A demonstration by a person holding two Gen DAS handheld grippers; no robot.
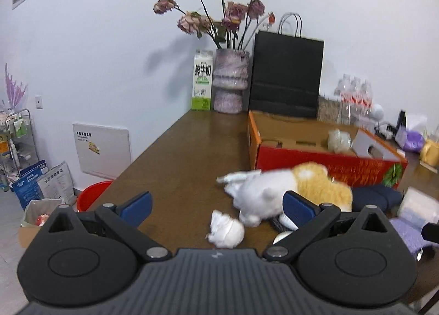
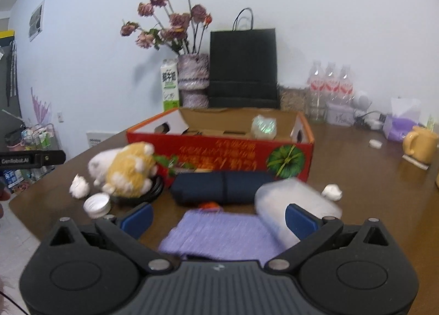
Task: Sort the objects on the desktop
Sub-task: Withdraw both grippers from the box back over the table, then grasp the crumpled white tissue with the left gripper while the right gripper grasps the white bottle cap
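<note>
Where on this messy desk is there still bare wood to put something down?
The widest bare stretch of table runs along its left edge, bordered by the red box and milk carton. More wood lies right of the box, before the yellow mug. It is crowded in front of the box: plush toy, navy roll, purple cloth.

Orange-and-white plush toy (image 2: pixel 124 171), red cardboard box (image 2: pixel 219 150), purple cloth (image 2: pixel 219 235), navy pouch (image 2: pixel 222 187)
</note>
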